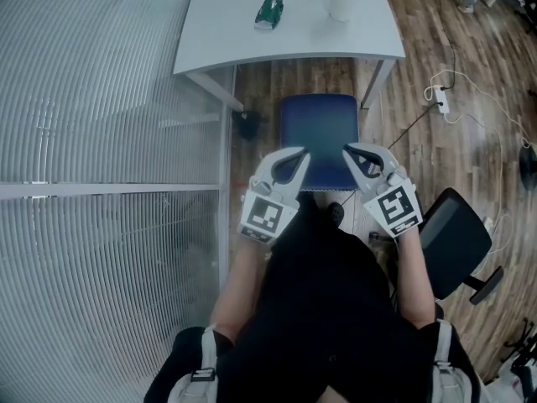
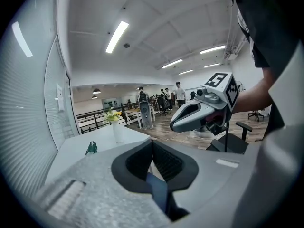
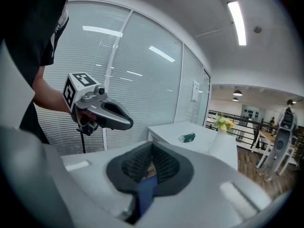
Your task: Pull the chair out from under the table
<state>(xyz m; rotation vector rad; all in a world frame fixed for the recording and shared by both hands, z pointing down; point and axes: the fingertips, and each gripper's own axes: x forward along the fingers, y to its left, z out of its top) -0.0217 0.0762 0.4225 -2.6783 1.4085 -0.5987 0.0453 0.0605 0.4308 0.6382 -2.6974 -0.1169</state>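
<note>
Holds left tool [image 1: 299, 154] and right tool [image 1: 349, 150] fully closed and empty just above the blue chair [image 1: 319, 128], mostly out from under the desk [image 1: 226, 32]; risks skidding off it on any further pull, for want of a grip.

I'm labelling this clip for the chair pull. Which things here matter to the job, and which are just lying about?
Part of the job:
- blue chair
- white table
- left gripper, shut
- right gripper, shut

Lying about:
- small green item on the table
- vase of flowers on the table
- power strip on the floor
- black office chair
</note>
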